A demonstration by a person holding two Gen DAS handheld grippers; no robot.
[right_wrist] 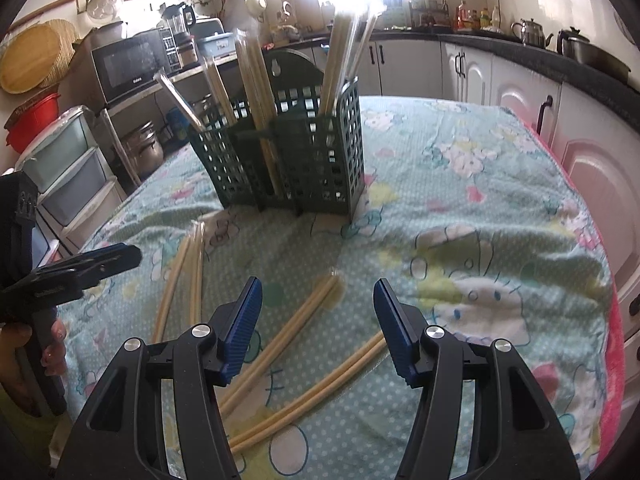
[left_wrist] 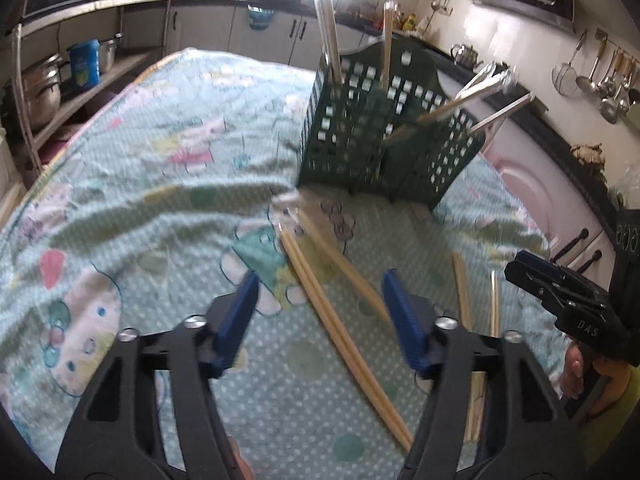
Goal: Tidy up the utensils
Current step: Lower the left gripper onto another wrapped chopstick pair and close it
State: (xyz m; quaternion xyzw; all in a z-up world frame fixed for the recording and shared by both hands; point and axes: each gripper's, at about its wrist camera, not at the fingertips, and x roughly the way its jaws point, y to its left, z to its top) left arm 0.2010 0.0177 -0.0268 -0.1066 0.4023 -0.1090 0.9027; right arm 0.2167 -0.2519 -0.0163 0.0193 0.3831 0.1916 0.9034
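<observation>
Hovering over the bench, left tongs angled steeply down, blue fingers spread, nothing pinched; a wrapped pair of chopsticks lying on the cloth below and between them, not touched. Right tongs likewise tilted down, blue pads apart and empty, with two more chopstick pairs lying slantwise on the cloth under them. Seen in the right wrist view at the left edge: the other tool's black tip, gripped by a hand low at the edge. Seen in the left wrist view at the right edge: the right tool's black nose and a hand beneath it.

Standing upright further back on the bench, a dark green lattice utensil holder, divided into compartments, already loaded with several chopstick pairs in clear sleeves, some straight up, some leaning outward. Two more loose chopsticks lying left of the right tongs, near the holder's foot.

Covering the bench, a mint cartoon-print cloth, rumpled in places. Around it, a kitchen: white cabinets under a dark counter, kettles, a microwave on a shelf, steel pots, ladles hanging on the wall, bright window glare.
</observation>
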